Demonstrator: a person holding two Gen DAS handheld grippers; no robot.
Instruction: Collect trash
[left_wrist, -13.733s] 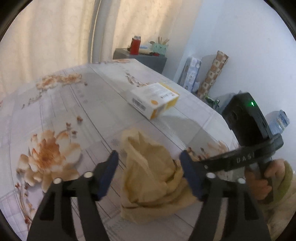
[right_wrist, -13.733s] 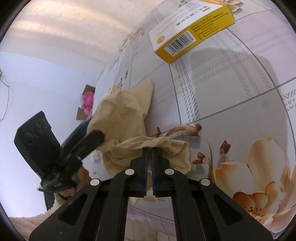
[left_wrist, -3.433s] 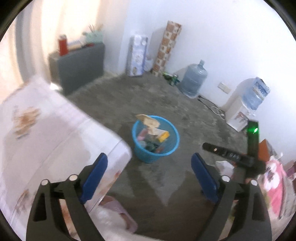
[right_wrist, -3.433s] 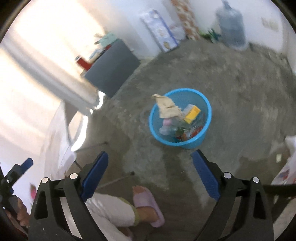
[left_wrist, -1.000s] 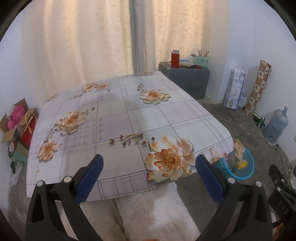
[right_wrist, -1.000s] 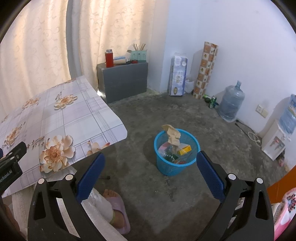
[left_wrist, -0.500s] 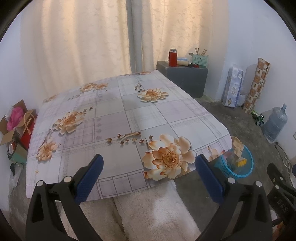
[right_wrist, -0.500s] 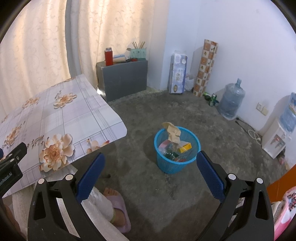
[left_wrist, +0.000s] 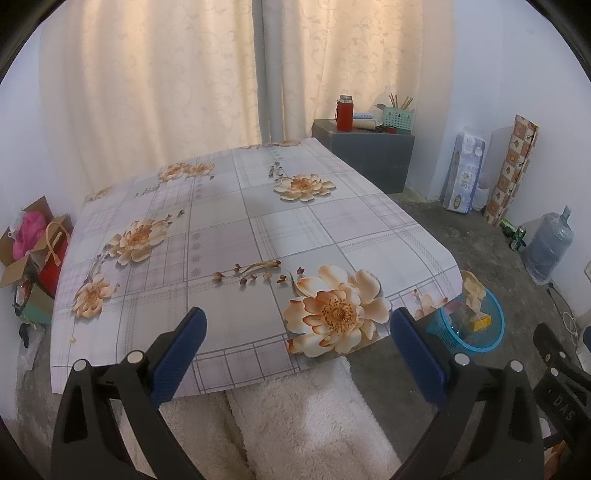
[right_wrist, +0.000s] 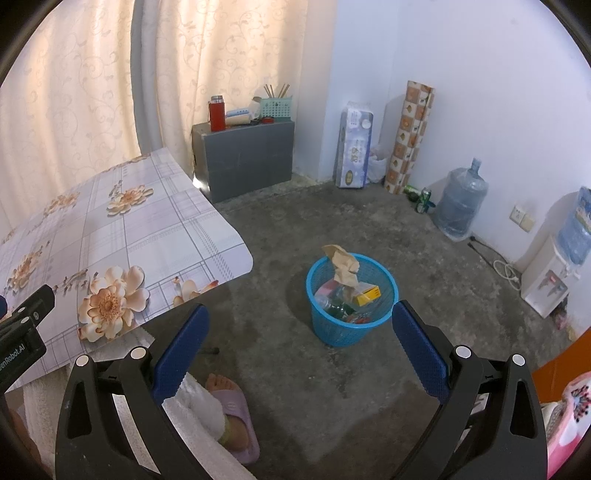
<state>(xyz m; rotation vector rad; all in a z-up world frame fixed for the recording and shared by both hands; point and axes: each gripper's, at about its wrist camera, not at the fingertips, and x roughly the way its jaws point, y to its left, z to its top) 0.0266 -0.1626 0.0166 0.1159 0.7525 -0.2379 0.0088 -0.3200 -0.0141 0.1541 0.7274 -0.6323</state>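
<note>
Trash is sitting in the blue mesh basket (right_wrist: 351, 321) on the concrete floor (right_wrist: 332, 221), just off the table's near corner. A crumpled brown paper bag (right_wrist: 343, 267) is sticking up over the basket's back rim, w/ a yellow box (right_wrist: 367, 293) lying tilted beside it among other bits too small to tell apart. From the left wrist cam the basket (left_wrist: 480, 339) is showing partly behind the table edge, paper bag (left_wrist: 472, 290) poking up there too.

Left gripper (left_wrist: 293, 356) is hovering over the near edge of the table (left_wrist: 236, 229), jaws spread wide & holding nothing. Floral checked tablecloth is covering the tabletop. Fluffy white fabric (left_wrist: 295, 417) is lying below the gripper, under the table edge.

Right gripper (right_wrist: 295, 358) is pointing down at the floor, jaws wide apart & holding nothing, basket framed betw. the fingers but well apart from them. A foot in a lilac slipper (right_wrist: 236, 417) is resting on the floor near the left finger.

Bkgd: grey cabinet (right_wrist: 247, 158) w/ a red flask (right_wrist: 217, 114) on top, a water jug (right_wrist: 460, 203) by the wall.
</note>
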